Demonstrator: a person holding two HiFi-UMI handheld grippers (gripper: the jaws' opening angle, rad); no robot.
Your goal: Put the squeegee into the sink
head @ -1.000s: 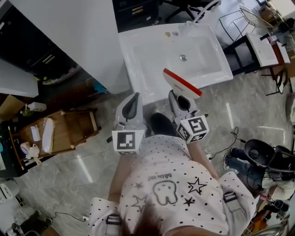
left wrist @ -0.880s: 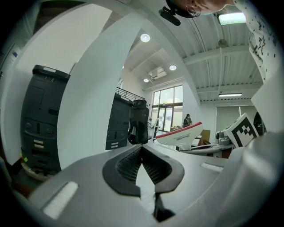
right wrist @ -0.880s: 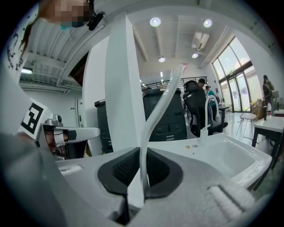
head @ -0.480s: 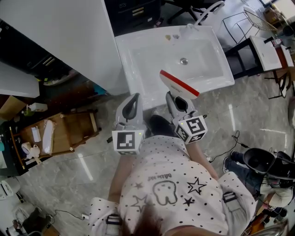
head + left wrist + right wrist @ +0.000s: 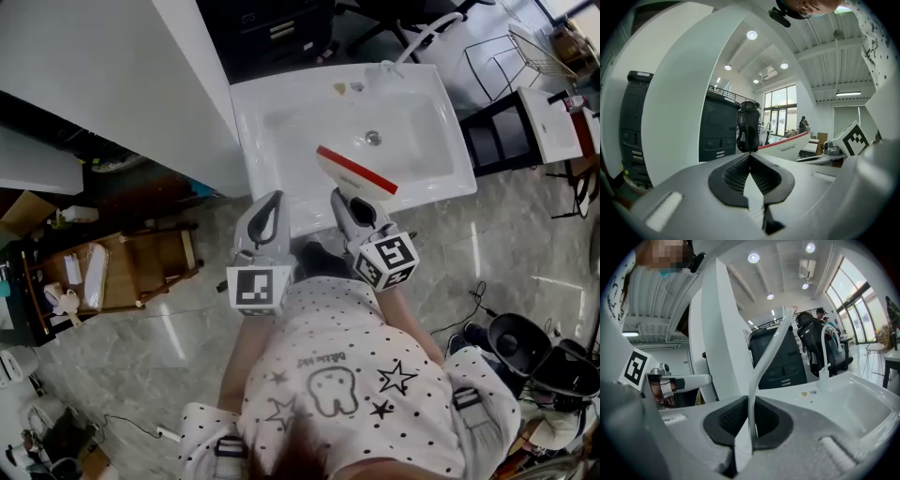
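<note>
With my right gripper [image 5: 345,199] clamped on the squeegee [image 5: 356,172] above the sink's [image 5: 281,141] near rim, left gripper [image 5: 269,202] closed empty, I judge the next move is to reach farther, lower and release.

1. the left gripper [image 5: 271,202] is held out in front of the torso, pointing forward and close to level, with its marker cube [image 5: 257,289] facing up toward the head.
2. its jaws are pressed together, with nothing between them.
3. the right gripper [image 5: 343,199] is just beside the left one and a little farther forward. the two tips lean slightly toward each other.
4. its jaws are clamped on the thin white edge of the squeegee [image 5: 354,173], which rises from between the pads.
5. both forearms [image 5: 412,323] are bent and tucked close to the body.
</note>
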